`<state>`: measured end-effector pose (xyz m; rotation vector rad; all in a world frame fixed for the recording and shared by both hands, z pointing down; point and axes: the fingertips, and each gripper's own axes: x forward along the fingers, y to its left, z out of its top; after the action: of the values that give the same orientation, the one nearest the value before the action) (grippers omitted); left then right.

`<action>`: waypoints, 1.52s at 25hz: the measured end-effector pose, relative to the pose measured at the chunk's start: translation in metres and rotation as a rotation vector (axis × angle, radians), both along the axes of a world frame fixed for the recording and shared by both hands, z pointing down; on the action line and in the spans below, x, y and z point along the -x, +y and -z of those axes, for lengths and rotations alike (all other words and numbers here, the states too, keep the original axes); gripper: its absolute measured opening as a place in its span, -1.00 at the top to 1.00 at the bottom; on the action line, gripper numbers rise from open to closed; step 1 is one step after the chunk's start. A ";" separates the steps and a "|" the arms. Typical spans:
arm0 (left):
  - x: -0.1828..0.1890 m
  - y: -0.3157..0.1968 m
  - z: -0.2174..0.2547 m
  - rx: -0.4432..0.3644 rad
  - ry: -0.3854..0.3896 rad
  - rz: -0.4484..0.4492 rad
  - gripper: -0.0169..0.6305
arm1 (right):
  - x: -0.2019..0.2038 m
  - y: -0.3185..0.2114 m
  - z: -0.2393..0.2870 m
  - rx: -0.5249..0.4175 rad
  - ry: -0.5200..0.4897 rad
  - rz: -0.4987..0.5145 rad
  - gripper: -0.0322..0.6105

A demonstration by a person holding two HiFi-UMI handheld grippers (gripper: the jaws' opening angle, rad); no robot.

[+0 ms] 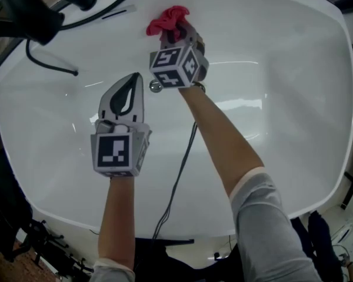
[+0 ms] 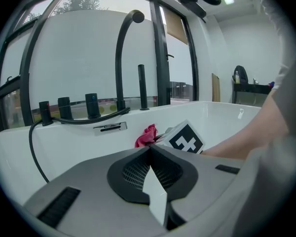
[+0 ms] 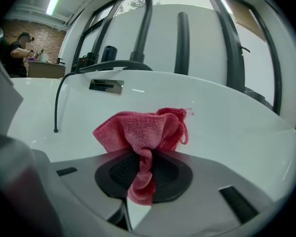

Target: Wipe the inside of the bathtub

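A white bathtub fills the head view. My right gripper is shut on a red cloth, bunched against the tub's far inner wall below the rim. In the right gripper view the red cloth sticks out of the closed jaws, with a strip trailing back between them. My left gripper hovers over the tub floor, nearer and to the left, jaws shut with nothing in them. In the left gripper view the cloth and the right gripper's marker cube show ahead.
A black tap, handles and shower hose sit on the far left rim; the hose hangs into the tub. A chrome drain lies between the grippers. A slim overflow plate sits on the far wall. A black cable runs under my right arm.
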<state>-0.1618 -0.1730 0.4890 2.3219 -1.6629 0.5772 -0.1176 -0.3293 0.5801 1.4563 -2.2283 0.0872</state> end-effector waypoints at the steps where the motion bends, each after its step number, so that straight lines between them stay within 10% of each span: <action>1: 0.003 0.000 -0.002 0.004 -0.003 0.006 0.93 | 0.005 0.002 -0.001 -0.011 0.007 0.015 0.71; 6: 0.000 -0.001 -0.015 0.011 -0.009 0.021 0.93 | -0.010 0.001 -0.003 -0.032 0.002 0.070 0.72; 14: -0.027 -0.007 -0.021 -0.024 0.025 -0.028 0.93 | -0.126 -0.017 -0.034 0.022 -0.020 -0.183 0.72; 19: -0.022 -0.006 -0.021 -0.035 0.023 -0.020 0.93 | -0.114 -0.012 -0.037 -0.005 -0.020 -0.268 0.74; 30: -0.012 0.003 -0.051 0.011 -0.006 -0.004 0.93 | 0.001 0.018 -0.073 0.005 0.019 -0.011 0.73; 34: -0.022 0.001 -0.065 0.026 -0.004 -0.010 0.93 | -0.010 0.017 -0.073 0.004 -0.001 0.071 0.72; 38: -0.037 -0.002 -0.072 0.019 0.008 -0.032 0.93 | -0.086 0.006 -0.094 0.045 -0.003 -0.078 0.72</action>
<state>-0.1248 -0.1754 0.5605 2.3385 -1.6126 0.5869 -0.0317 -0.3232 0.6745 1.5193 -2.1578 0.1642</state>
